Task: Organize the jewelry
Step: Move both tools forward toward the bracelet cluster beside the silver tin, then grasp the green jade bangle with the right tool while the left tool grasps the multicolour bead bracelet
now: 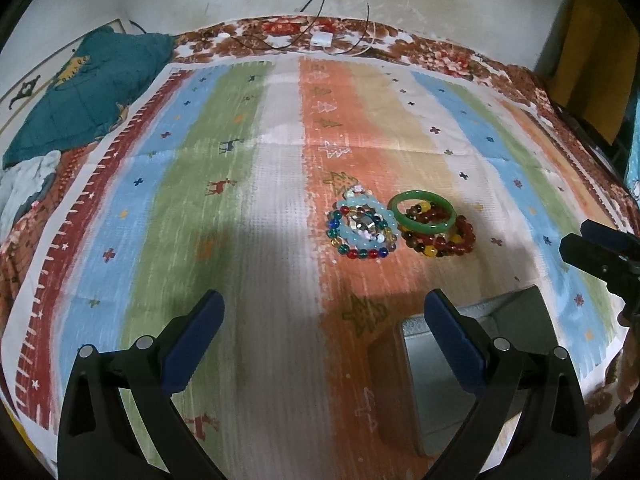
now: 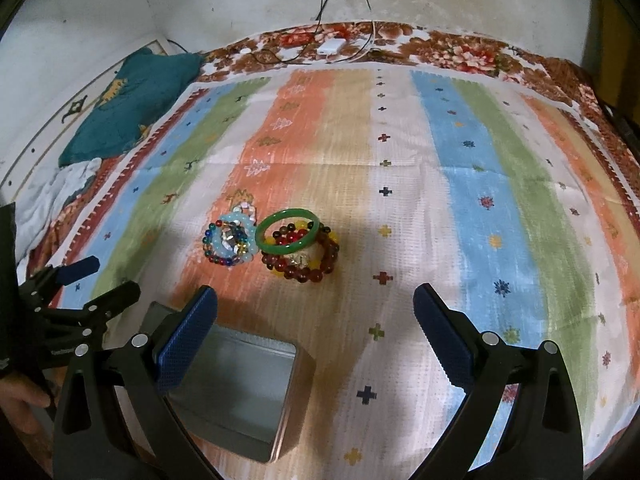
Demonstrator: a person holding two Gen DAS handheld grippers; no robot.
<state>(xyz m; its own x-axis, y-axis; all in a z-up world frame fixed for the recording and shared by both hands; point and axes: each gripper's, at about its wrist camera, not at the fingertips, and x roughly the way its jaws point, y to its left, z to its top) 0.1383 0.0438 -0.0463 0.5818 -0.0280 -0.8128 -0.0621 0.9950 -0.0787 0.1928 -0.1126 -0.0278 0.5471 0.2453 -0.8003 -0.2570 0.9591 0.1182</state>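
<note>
Both tools gape wide and hold nothing. Ahead of the left tool and the right tool, on the striped cloth over the bed, lie two heaps touching side by side: blue and multicoloured bead bracelets, and a green bangle resting on red and yellow bead bracelets. An open metal tin sits nearer, beside the right tool's left finger.

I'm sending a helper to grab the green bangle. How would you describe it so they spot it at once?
On the striped cloth, two jewelry heaps sit on the orange stripe beyond the open metal tin. The green bangle tops the right heap, leaning on dark red bead bracelets. It alone is a smooth, solid ring, not beaded.
</note>
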